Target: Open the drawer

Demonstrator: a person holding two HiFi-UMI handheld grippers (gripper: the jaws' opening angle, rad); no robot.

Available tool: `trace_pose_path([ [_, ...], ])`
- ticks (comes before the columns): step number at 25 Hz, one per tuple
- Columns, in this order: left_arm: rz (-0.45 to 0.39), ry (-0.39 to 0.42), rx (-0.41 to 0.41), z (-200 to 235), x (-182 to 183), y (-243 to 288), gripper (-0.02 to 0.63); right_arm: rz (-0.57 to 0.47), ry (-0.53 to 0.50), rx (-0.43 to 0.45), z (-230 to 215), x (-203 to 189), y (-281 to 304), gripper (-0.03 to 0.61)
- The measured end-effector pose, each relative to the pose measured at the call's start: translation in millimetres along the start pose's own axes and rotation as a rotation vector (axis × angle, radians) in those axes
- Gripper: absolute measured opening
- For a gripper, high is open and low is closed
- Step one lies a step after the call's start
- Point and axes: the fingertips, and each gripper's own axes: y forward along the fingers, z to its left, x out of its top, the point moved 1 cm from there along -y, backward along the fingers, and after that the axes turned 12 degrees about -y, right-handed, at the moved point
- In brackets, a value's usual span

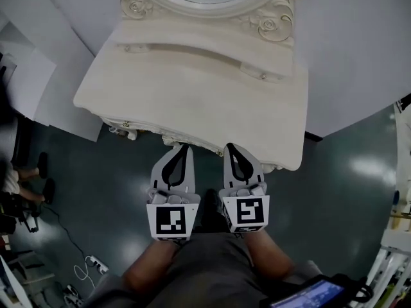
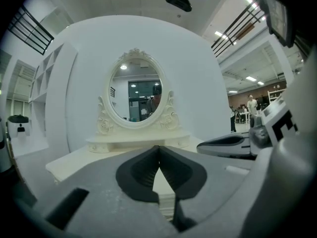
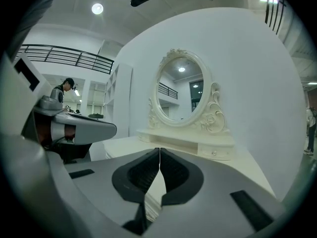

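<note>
Left hand-held gripper (image 1: 182, 147) and right hand-held gripper (image 1: 230, 147), jaws together, empty, near dressing table (image 1: 192, 92)

Found no legible text, label, brand, number or sign anywhere in view. Noted only black-and-white square markers (image 1: 171, 220) on the cubes of the left tongs (image 1: 182, 148) and right tongs (image 1: 229, 147): coded blocks, not letters or digits. Device screen (image 1: 313, 295) at lower right lit, too small to read.
</note>
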Motion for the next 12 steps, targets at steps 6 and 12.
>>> trace_pose_path([
  [6, -0.021, 0.017, -0.020, 6.6, 26.9, 26.3, 0.015, -0.029, -0.007, -0.032, -19.9, 19.5, 23.8, 0.014],
  [12, 0.001, 0.021, -0.069, 15.7, 25.0, 43.6, 0.015, 0.004, 0.009, -0.068, -20.0, 12.0, 39.1, 0.014],
])
